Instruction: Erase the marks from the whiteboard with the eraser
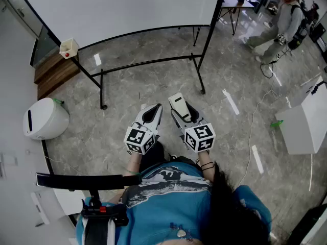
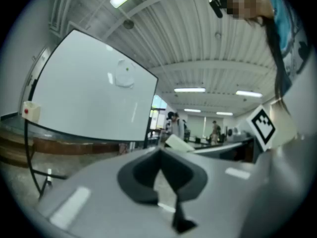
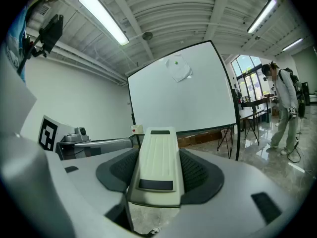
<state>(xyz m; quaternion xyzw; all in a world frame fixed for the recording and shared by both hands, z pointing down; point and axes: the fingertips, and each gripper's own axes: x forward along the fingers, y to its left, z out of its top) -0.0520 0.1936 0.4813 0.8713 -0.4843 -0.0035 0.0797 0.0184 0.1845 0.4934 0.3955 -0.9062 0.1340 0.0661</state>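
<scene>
The right tool (image 1: 182,114) is squeezed shut on the pale eraser (image 1: 178,104), which sticks out toward the whiteboard (image 1: 117,9). The left tool (image 1: 153,111) is closed with nothing in it, and both tools are well back from the whiteboard. The whiteboard has a faint smudge (image 3: 179,69) high up and a small box (image 1: 68,48) at its bottom left corner.
</scene>
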